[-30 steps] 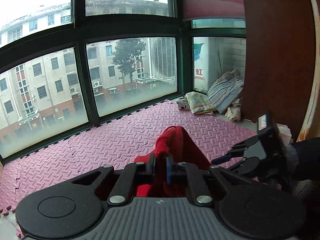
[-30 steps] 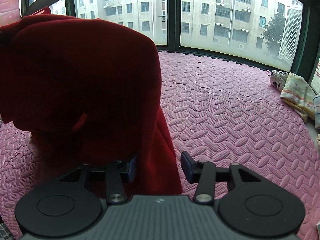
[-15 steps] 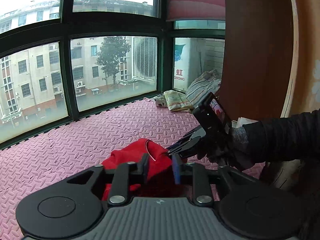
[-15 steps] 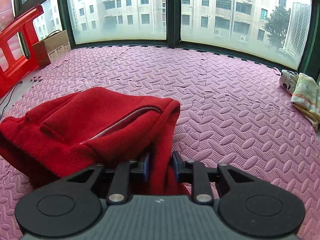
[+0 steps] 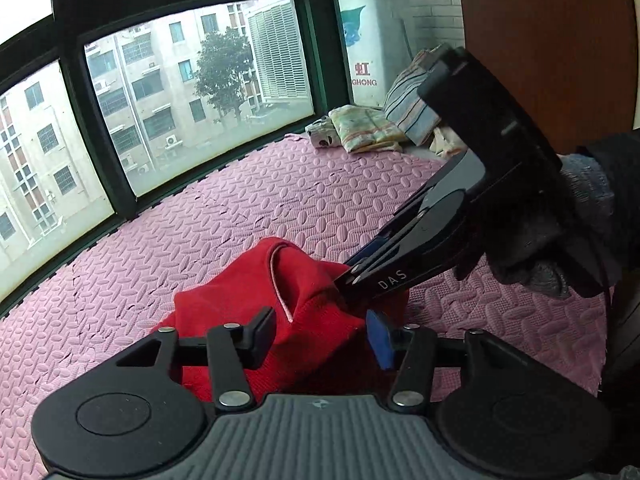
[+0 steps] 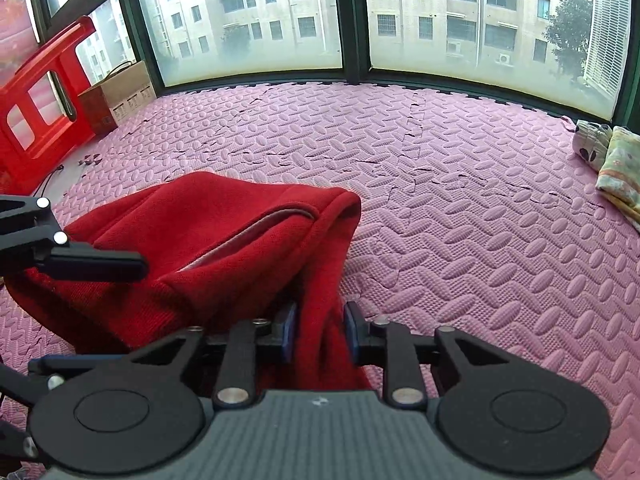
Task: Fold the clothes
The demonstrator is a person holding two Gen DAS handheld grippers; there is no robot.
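Nearest in my right wrist view, the right claw [image 6: 318, 330] is clamped on a hanging fold of the red garment [image 6: 208, 236]; cloth fills the narrow gap between its blue pads. In the left wrist view, the left claw [image 5: 322, 334] has its fingers spread wide, with the garment bunched between them but pinched by neither finger, so I judge it released.

The garment sits heaped on the pink foam mat [image 6: 460, 208], part of it lifted toward the right claw. Its bulk runs leftward and away from the right claw, toward the left claw, which shows at the garment's left edge. Both claws are at the garment, the right one alone gripping. Whether this heap is a finished fold or a half-made one, I cannot tell.

Beyond the garment, near the window, lie folded cloths [image 5: 370, 128].

Readable writing: "DAS" on the right claw's arm [image 5: 392, 280], and "GHONG" under a red character on a white panel [image 5: 364, 76] outside.
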